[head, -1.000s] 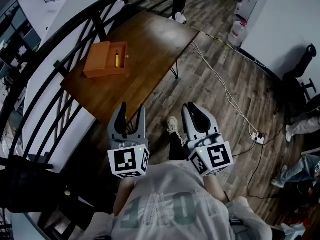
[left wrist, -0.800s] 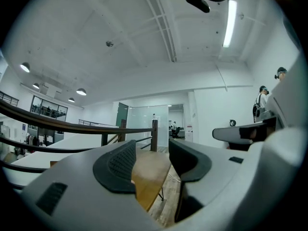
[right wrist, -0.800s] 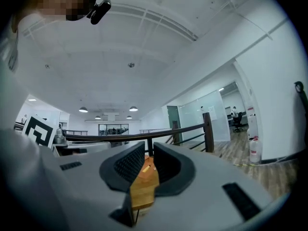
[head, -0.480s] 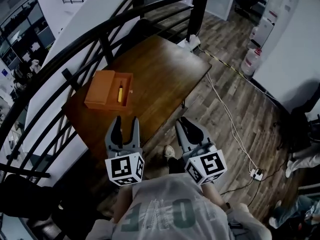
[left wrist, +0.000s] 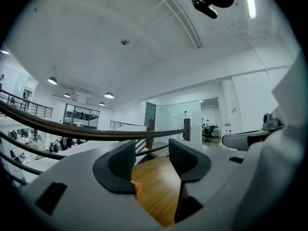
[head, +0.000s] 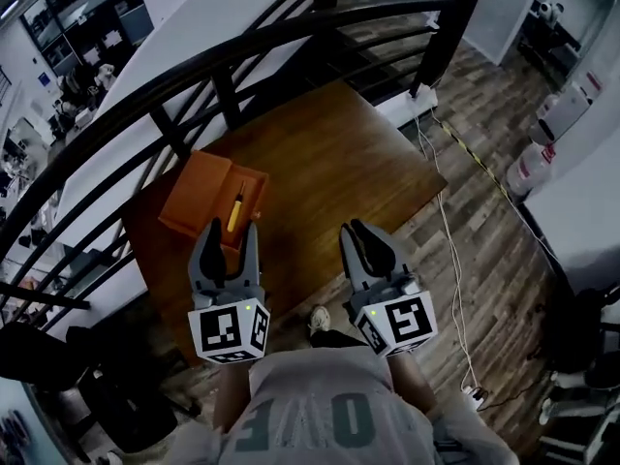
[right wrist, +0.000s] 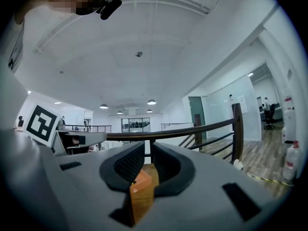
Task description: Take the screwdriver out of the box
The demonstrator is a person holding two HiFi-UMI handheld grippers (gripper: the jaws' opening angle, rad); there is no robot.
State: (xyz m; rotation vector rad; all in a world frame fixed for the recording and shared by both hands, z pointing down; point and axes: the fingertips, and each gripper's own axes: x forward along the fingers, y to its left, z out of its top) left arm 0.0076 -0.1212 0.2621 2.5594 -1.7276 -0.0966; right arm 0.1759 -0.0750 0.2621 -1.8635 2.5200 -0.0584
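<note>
Screwdriver [head: 235,210] is in the open orange box [head: 199,201]: yellow handle, thin dark shaft, lying lengthwise in the tray half; lid half sits flat beside it; box is at the far-left corner of the wooden table [head: 329,163], close to the black railing [head: 242,51]; neither gripper is touching it.

Left gripper [head: 229,235]: jaws clearly apart, nothing between them, held up short of the box; its own view shows only tabletop and a sliver of orange through the gap.

Right gripper [head: 357,232]: jaws only a thin slit apart, nothing gripped; the box shows through the slit but sits well beyond it.

Writing: none readable on box or screwdriver; each gripper cube carries black-and-white square markers; the person's shirt print looks like "OVE", but it's partly cut off, so not sure.
</note>
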